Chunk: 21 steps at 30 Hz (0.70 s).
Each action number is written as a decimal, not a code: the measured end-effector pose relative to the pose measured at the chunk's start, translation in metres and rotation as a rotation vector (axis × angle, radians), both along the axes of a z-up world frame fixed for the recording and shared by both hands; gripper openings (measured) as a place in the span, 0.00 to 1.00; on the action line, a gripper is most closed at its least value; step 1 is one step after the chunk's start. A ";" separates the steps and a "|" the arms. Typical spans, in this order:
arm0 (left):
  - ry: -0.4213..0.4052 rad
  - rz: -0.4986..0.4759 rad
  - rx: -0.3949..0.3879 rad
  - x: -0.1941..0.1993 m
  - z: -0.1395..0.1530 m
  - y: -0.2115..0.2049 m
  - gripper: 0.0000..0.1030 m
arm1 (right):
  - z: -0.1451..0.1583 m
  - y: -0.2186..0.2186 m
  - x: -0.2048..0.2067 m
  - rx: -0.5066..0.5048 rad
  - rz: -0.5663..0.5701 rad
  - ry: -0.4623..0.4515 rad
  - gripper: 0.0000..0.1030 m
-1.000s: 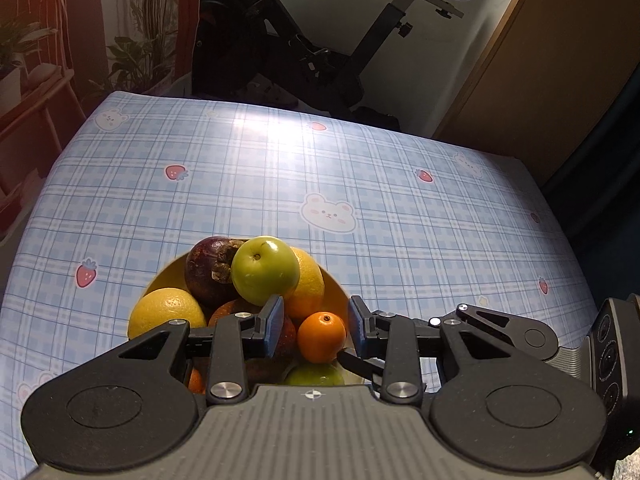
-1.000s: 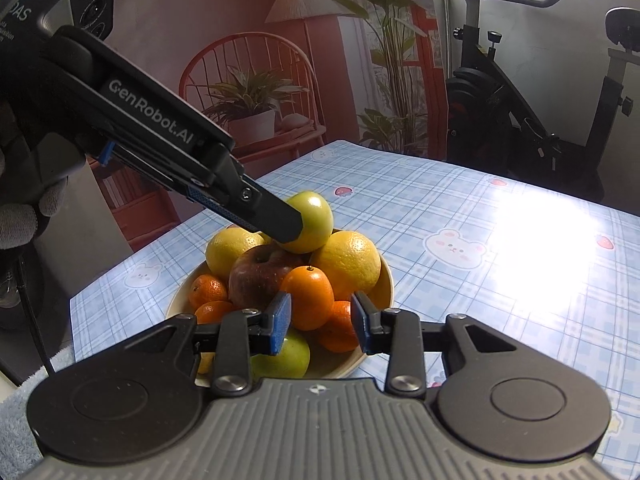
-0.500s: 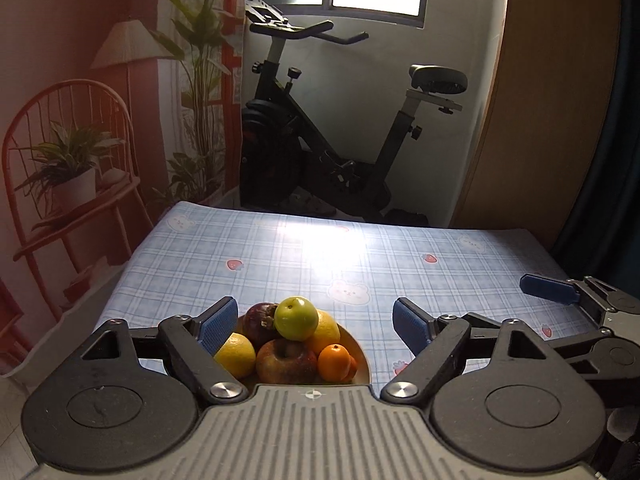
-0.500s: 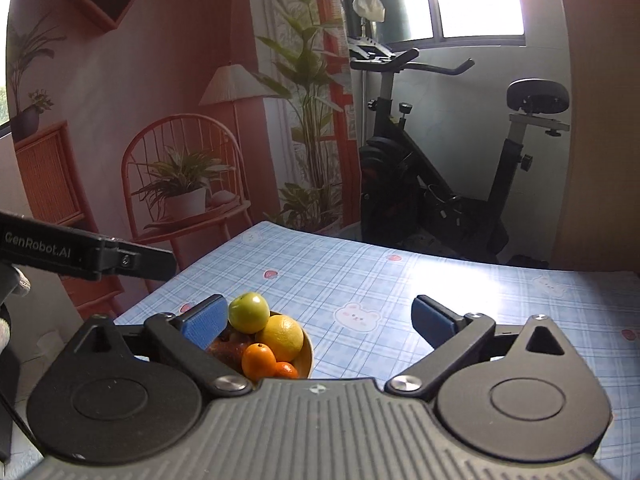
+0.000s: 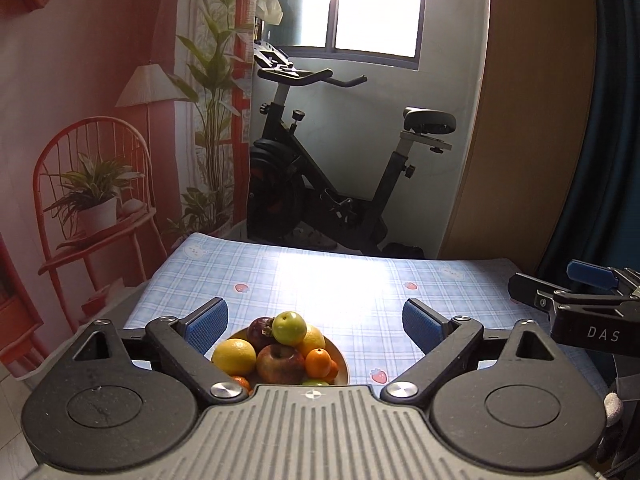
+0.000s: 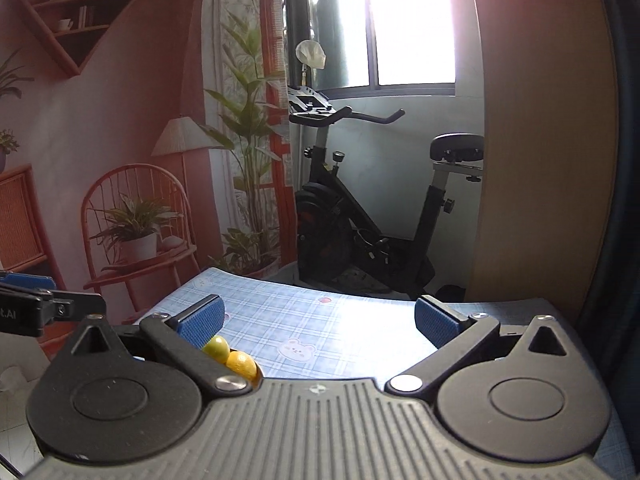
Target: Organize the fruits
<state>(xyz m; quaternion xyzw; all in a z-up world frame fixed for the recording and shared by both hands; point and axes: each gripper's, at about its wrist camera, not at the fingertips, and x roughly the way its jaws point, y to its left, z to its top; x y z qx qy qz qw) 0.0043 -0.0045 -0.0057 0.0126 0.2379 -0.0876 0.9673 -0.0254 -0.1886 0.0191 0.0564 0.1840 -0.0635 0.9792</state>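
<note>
A yellow bowl on the checked tablecloth holds a pile of fruit: a green apple on top, a dark mangosteen, a lemon, a red apple and a tangerine. My left gripper hovers above and behind the bowl, its jaws opening wide with nothing between them. My right gripper is open and holds nothing. In its view only the green apple and a yellow fruit peek out behind its left finger.
The table carries a blue plaid cloth. The right gripper's fingers reach in from the right edge of the left view. An exercise bike, a red plant stand and a wooden panel stand beyond the far edge.
Both grippers have risen and backed away from the bowl, and their jaws have gone from nearly shut around tangerines to wide apart. The fruit stays in the bowl.
</note>
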 end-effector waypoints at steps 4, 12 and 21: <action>-0.007 -0.030 0.005 -0.007 -0.002 -0.005 0.95 | 0.000 -0.004 -0.010 0.037 -0.020 0.026 1.00; -0.033 -0.016 0.037 -0.013 -0.007 -0.013 0.95 | -0.005 -0.008 -0.011 0.052 -0.025 0.069 1.00; -0.036 0.001 0.043 -0.016 -0.007 -0.014 0.95 | -0.009 -0.012 -0.004 0.062 -0.024 0.084 1.00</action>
